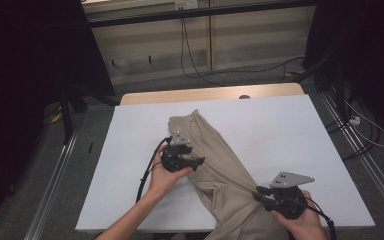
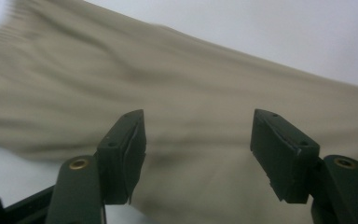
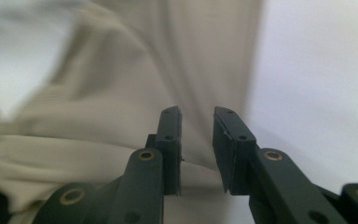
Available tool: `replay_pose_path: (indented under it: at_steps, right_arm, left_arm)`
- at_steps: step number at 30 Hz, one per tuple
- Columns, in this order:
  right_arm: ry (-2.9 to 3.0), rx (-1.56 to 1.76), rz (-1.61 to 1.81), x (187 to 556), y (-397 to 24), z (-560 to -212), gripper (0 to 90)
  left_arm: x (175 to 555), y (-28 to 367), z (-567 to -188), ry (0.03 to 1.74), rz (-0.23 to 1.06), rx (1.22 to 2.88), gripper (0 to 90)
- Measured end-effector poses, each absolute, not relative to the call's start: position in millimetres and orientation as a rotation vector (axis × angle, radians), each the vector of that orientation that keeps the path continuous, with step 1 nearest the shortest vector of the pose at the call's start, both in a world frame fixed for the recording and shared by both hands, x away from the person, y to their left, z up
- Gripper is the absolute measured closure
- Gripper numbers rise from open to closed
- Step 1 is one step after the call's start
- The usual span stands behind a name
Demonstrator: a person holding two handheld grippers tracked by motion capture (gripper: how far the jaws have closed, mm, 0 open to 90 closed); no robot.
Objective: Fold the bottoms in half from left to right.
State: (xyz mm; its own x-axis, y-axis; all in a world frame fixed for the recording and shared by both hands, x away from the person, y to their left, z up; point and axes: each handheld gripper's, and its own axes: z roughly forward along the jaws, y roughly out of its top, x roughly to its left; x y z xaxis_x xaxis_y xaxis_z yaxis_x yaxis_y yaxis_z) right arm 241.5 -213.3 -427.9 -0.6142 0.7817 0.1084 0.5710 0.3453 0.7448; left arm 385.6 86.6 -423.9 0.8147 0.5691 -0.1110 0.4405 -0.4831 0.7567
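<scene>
Here, beige trousers (image 1: 220, 165) lie slantwise across the white worktop (image 1: 290, 135), one gripper at each flank.

The garment runs from the middle of the worktop down to its near edge, creased and partly folded over itself. The left gripper (image 1: 196, 162) sits at the cloth's left edge near the upper end; in the left gripper view (image 2: 198, 158) its jaws stand well apart with fabric beyond them, nothing pinched. The right gripper (image 1: 258, 192) meets the cloth's right edge near the front; in the right gripper view (image 3: 198, 149) its jaws are parted by a narrow gap, clear of the cloth.
</scene>
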Motion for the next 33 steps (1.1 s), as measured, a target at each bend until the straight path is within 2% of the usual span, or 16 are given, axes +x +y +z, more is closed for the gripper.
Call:
replay_pose_path:
  at_steps: [5,9,12,13,15,16,18,21,28,30,33]
  right_arm:
    - [2.501,1.066,1.161,235.3,-185.6,-432.1,70.4]
    - [2.597,0.990,1.160,236.1,-169.3,-439.3,64.5]
    - [2.624,0.964,1.095,234.8,-165.5,-446.0,65.5]
    - [2.621,0.962,1.101,234.1,-166.9,-446.2,70.5]
    - [2.636,0.992,1.107,233.5,-172.4,-444.9,85.2]
    - [2.642,1.010,1.123,232.6,-177.2,-445.2,88.1]
    - [2.645,1.031,1.136,230.5,-184.3,-444.9,90.0]
    - [2.644,1.020,1.122,223.9,-194.5,-442.5,90.0]
    - [2.648,1.004,1.009,201.5,-216.0,-438.2,90.0]
    - [2.641,1.009,1.009,196.5,-219.6,-436.3,90.0]
    - [2.630,1.037,0.964,195.7,-217.9,-437.2,89.7]
  left_arm:
    - [340.5,81.8,-418.8,0.652,0.145,2.155,36.6]
    - [325.8,72.7,-415.3,0.603,0.119,2.137,38.2]
    - [322.2,59.8,-420.3,0.553,0.114,2.178,39.4]
    - [322.1,56.7,-423.8,0.535,0.092,2.201,42.6]
    - [319.6,50.3,-432.4,0.519,0.083,2.258,55.0]
    - [319.4,48.8,-435.4,0.511,0.100,2.266,60.5]
    - [322.0,50.0,-439.5,0.499,0.112,2.322,69.9]
    - [324.1,54.8,-445.5,0.542,0.089,2.321,77.1]
    - [321.5,64.2,-443.8,0.550,0.098,2.338,76.7]
    - [317.5,67.5,-444.5,0.573,0.066,2.309,67.2]
    - [305.5,71.1,-440.6,0.543,0.080,2.324,60.9]
